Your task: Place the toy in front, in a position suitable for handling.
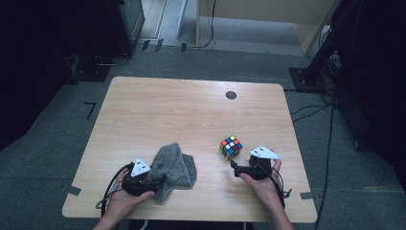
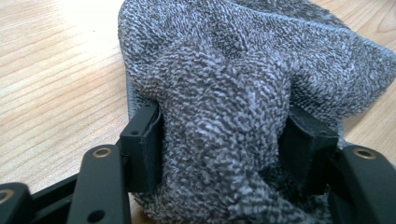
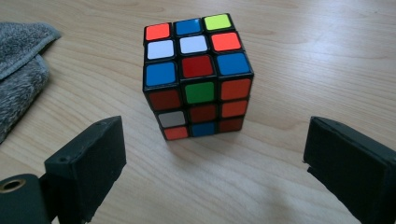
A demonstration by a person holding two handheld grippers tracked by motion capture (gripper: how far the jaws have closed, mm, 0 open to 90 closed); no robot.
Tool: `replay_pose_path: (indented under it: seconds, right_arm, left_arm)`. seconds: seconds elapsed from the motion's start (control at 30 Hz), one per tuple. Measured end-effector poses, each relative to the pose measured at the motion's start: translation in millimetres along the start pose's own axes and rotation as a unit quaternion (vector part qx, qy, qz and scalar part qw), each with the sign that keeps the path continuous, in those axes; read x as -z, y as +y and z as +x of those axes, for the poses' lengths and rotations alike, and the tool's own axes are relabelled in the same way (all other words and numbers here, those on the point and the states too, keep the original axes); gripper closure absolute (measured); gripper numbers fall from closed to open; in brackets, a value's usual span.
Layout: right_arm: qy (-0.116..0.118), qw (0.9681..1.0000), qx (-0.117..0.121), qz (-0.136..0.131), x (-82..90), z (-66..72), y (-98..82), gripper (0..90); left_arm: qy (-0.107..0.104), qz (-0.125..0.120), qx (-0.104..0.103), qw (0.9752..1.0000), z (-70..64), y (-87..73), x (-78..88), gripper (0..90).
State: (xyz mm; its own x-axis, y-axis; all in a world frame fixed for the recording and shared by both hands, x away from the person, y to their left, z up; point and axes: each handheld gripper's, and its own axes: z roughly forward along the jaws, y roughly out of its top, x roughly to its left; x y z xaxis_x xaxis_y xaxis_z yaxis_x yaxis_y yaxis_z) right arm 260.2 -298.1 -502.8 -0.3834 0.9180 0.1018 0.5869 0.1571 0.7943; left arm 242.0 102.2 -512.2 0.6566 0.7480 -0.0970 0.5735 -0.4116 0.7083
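The cloth (image 2: 224,93) is a mottled grey terry, dark and pale flecks mixed, with a plain lighter grey hem. The cube (image 3: 196,74) has a black frame and scrambled stickers of red, orange, blue, white, green and yellow-green. The table (image 1: 167,110) is pale wood with fine brown grain, the gripper jaws are matt black, and each gripper's top plate is light grey.

Light wood table (image 1: 191,115) on grey carpet (image 1: 57,158); dim room, cables (image 1: 330,139) at right
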Motion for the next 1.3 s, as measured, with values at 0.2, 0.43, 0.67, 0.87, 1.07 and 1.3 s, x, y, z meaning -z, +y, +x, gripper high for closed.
replay_pose_path:
  seconds: [0.2, 0.43, 0.67, 0.87, 1.07, 1.3]
  right_arm:
    - [0.009, 0.9996, 0.015, 0.024, -24.5, 3.9, 11.9, 4.3]
    - [-0.006, 0.9992, 0.021, 0.034, -43.4, 11.8, 15.1, 5.8]
    - [-0.039, 0.9980, 0.023, 0.045, -49.0, 12.6, 13.1, 21.4]
    - [-0.045, 0.9979, 0.035, 0.031, -45.5, 16.1, 11.3, 33.8]
    - [-0.039, 0.9988, 0.016, 0.025, -31.1, 19.1, 19.3, 34.1]
    - [-0.024, 0.9980, 0.058, 0.006, -10.1, 40.1, 26.7, 34.1]
  left_arm:
    - [-0.014, -0.018, 0.008, 0.9997, 1.9, 0.1, 5.2, 37.2]
    - [-0.018, -0.043, 0.018, 0.9988, 5.7, 1.3, 13.1, 34.8]
    - [-0.033, -0.074, 0.039, 0.9960, 7.8, 7.4, 26.1, 35.5]
    - [-0.022, -0.039, -0.006, 0.9990, -4.5, 10.7, 20.8, 33.6]
    - [0.007, 0.012, -0.014, 0.9998, -6.0, 14.9, 6.7, 25.5]
    - [0.033, 0.008, -0.057, 0.9978, -1.2, 21.8, 4.1, 68.8]
